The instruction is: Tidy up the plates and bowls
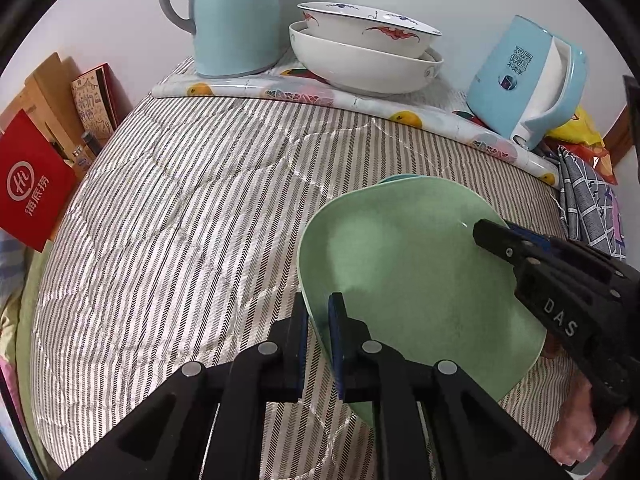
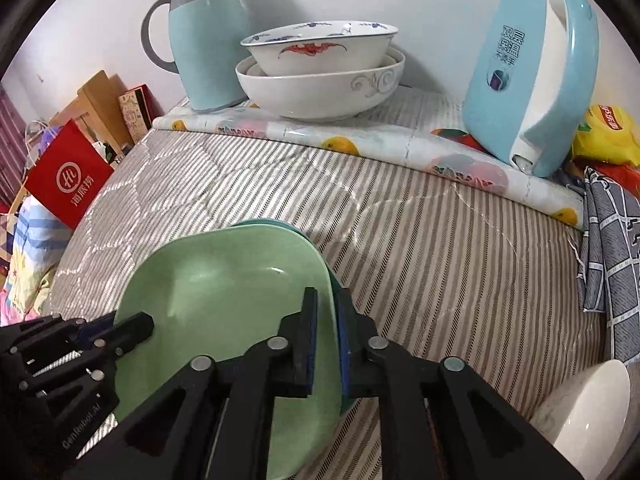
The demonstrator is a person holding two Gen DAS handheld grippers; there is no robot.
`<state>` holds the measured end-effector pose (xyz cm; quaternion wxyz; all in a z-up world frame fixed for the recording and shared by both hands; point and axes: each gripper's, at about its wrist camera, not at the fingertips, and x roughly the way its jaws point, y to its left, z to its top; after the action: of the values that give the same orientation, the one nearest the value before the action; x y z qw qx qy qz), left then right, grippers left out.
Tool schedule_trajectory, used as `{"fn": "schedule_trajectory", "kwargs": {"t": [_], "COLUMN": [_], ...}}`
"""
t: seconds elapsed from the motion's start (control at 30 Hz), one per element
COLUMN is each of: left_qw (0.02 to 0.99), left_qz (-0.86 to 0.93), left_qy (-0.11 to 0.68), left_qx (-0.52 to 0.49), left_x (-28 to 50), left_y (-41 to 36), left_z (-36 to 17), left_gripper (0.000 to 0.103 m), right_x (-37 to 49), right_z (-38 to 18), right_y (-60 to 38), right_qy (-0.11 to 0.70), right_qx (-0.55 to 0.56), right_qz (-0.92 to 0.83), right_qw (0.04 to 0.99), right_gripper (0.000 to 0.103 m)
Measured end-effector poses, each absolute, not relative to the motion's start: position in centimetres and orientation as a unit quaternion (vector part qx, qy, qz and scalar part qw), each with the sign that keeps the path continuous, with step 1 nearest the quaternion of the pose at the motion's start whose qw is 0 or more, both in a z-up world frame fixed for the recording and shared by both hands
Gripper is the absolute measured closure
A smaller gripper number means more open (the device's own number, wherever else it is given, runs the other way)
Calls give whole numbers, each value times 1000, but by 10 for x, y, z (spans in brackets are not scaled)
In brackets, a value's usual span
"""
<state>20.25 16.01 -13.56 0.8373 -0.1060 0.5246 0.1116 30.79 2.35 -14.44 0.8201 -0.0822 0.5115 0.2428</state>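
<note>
A light green square plate (image 1: 404, 272) lies on top of a teal plate (image 1: 396, 178) whose edge peeks out behind it. My left gripper (image 1: 318, 308) is shut on the green plate's left rim. My right gripper (image 2: 326, 300) is shut on the right rim of both plates (image 2: 224, 296), with the teal edge (image 2: 280, 224) showing. Each gripper appears in the other's view, the right gripper (image 1: 496, 236) and the left gripper (image 2: 136, 326). At the back, a painted bowl (image 1: 368, 28) sits nested in a larger white bowl (image 1: 360, 68).
A teal jug (image 1: 232, 16) and a light blue kettle (image 1: 524, 80) stand on a fruit-print mat (image 1: 360, 100) at the back. A white bowl (image 2: 588, 404) lies at the right front. A red bag (image 1: 32, 188) and boxes are left; checked cloth (image 2: 612, 260) is right.
</note>
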Motion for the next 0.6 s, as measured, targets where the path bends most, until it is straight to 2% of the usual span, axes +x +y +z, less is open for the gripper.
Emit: {"fn": "schedule_trajectory", "kwargs": {"t": [0.1,0.27,0.43,0.53,0.6], "left_qw": [839,834,832,835,838], "left_qz": [110,101,95,96,90], "left_qy": [521,528,534,529,525], "left_qx": [-109,-122,-119,-120,-120], "left_x": [202,200,196,192,189], "left_y": [160,159,153,153,152], "left_z": [-135,-136,-139,-136,-133], "left_gripper": [90,81,66,61,55], "right_x": [305,291,273,265,264], "right_z": [-140,-124,-121,-128,-136], "right_y": [21,6,-9,-10,-10], "right_qy": [509,502,520,532,541], "right_qx": [-72,-52,-44,-47,-51], "right_qz": [248,248,241,232,223], "right_qw": [821,827,818,813,809], "right_gripper": [82,62,62,62,72]}}
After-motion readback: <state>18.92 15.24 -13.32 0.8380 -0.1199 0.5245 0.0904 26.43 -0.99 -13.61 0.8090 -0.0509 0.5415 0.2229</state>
